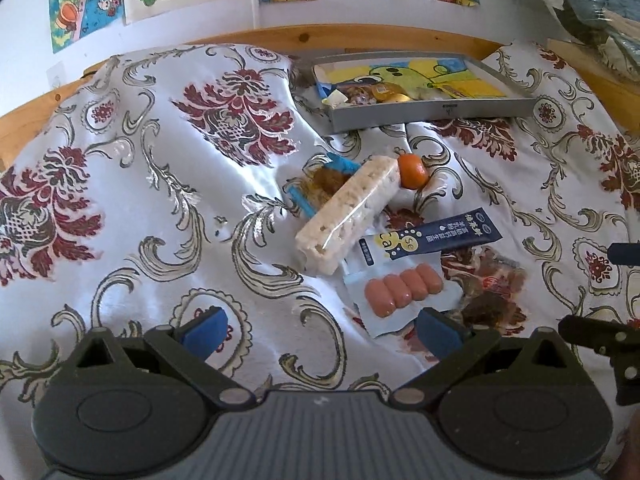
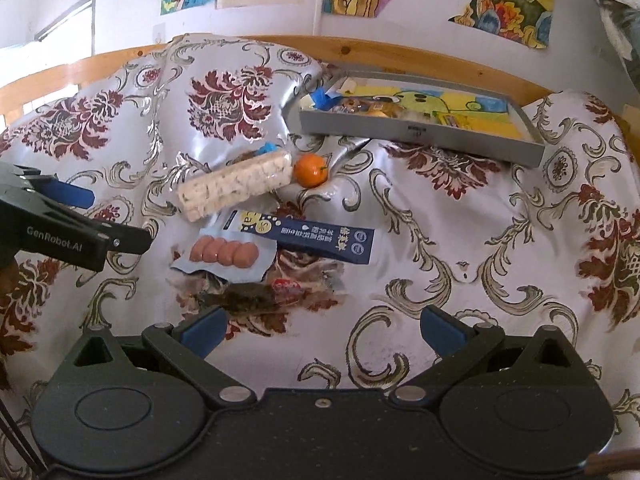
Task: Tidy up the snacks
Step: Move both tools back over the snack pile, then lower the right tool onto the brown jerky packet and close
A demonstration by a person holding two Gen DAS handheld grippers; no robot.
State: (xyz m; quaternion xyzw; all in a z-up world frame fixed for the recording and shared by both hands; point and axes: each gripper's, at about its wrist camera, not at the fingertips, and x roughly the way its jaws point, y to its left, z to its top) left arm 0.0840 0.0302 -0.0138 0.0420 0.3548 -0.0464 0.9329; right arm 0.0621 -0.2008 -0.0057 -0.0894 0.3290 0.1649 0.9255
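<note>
Both grippers, left gripper [image 1: 322,326] and right gripper [image 2: 322,326], hover low over the counter w/ jaws spread wide, holding nothing. Loose snacks lie bunched mid-cloth; the grey tray [image 1: 432,110], far side, already holds a few.

Handling, judged:
- Sausage pack [image 1: 404,288]: soft, slick film, light. Take it by the flat sealed edge, not across the sausages.
- Rice-crisp bar [image 1: 348,212]: light, brittle. Close across its narrow width, gently.
- Blue sachet [image 1: 440,240]: thin, limp, overlaps the sausage pack. Pinch a free end.
- Mandarin [image 1: 413,171]: round, likely to roll; touches the bar's far end.

Obstructions: floral tablecloth [image 1: 160,208] is glossy and rumpled, so packs may slide. A dark clear-wrapped snack [image 2: 248,298] sits just ahead of your right jaws, partly under the sausage pack.
</note>
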